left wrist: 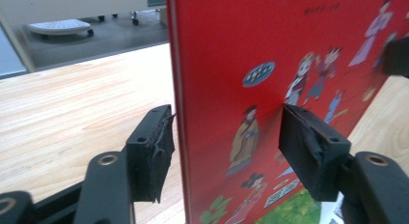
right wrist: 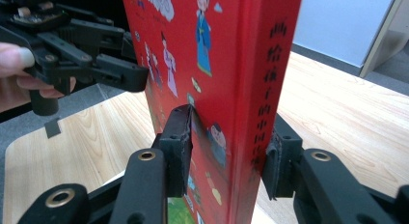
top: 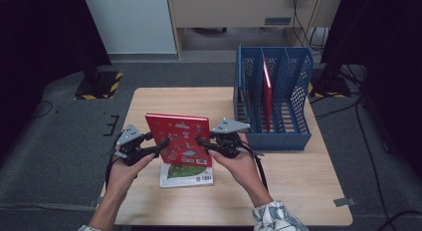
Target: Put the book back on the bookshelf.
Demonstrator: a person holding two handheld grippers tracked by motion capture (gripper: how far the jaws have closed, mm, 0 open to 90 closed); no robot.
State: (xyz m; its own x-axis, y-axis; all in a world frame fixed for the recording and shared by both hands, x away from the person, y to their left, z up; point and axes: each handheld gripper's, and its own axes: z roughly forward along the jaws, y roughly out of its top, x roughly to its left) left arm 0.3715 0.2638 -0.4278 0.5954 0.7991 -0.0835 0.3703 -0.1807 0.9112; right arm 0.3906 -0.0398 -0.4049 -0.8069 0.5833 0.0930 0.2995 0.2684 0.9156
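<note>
A red picture book stands upright over the wooden table, held between my two grippers. My right gripper is shut on its spine edge; in the right gripper view both pads press on the book. My left gripper straddles the book's other edge. Its jaws stand apart, one on each side of the book, with a gap on the cover side. A second book, white and green, lies flat under the red one.
A blue slotted file rack stands at the table's back right with a red book upright in its middle slot. The table's left and front parts are bare wood. Dark stands and cables sit on the floor around.
</note>
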